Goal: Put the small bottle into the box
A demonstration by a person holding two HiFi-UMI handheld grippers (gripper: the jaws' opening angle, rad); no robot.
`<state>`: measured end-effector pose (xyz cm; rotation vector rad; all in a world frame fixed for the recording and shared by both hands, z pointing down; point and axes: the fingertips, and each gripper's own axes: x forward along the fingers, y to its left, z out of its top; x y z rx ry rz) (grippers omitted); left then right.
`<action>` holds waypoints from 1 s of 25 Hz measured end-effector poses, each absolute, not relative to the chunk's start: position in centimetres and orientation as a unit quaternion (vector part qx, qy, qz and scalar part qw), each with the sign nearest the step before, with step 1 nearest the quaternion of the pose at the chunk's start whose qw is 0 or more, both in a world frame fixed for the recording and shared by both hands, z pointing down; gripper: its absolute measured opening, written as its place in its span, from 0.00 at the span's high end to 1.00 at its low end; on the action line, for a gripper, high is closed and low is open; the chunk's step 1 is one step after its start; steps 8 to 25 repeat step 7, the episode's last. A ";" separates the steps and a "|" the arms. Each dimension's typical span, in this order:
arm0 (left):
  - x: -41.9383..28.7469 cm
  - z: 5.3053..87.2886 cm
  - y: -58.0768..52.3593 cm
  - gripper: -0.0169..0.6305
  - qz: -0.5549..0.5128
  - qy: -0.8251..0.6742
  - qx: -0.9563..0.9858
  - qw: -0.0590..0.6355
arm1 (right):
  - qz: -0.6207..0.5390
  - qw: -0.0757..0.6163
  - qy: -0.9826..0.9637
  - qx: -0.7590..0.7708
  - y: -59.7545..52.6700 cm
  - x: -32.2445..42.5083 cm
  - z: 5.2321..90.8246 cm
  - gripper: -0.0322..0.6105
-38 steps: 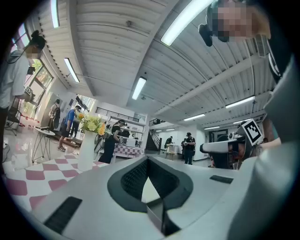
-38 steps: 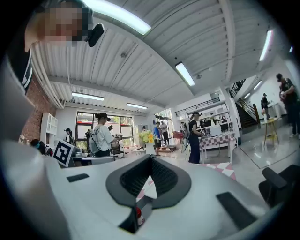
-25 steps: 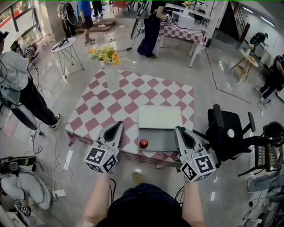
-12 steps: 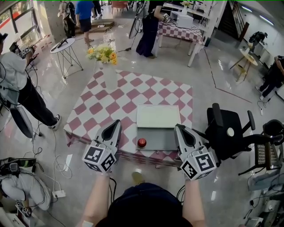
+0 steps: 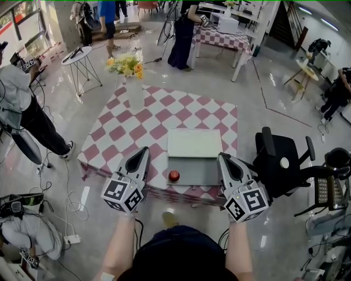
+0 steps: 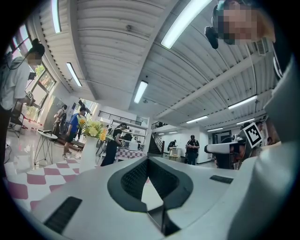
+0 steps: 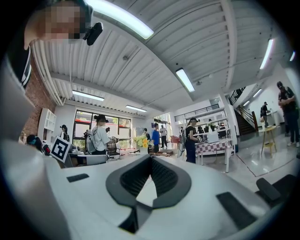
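Tabletop [image 5: 164, 110], bottle [image 5: 174, 175] in box [image 5: 204, 172], head view only, left tongs [image 5: 145, 150] closed, right tongs [image 5: 222, 158] closed

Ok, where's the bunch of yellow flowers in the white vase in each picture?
Head view: the yellow flowers in the white vase stand upper left, on the far left corner of the pink-and-white checked table.
Left gripper view: the flowers are left of middle.
Right gripper view: the flowers are near the middle, small.
Shared landmark: the person in a blue top, close to the flowers in every view.
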<state>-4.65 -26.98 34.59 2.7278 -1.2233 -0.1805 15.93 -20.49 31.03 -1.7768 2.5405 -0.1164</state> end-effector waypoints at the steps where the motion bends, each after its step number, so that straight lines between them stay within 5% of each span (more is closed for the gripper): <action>1: -4.7 34.6 -27.0 0.98 -0.060 -0.407 0.908 0.074 | -0.037 0.019 0.819 -0.572 -20.5 15.9 31.0 0.94; 25: -4.7 34.6 -27.0 0.98 -0.061 -0.406 0.909 0.074 | -0.036 0.021 0.821 -0.569 -20.6 15.6 30.8 0.94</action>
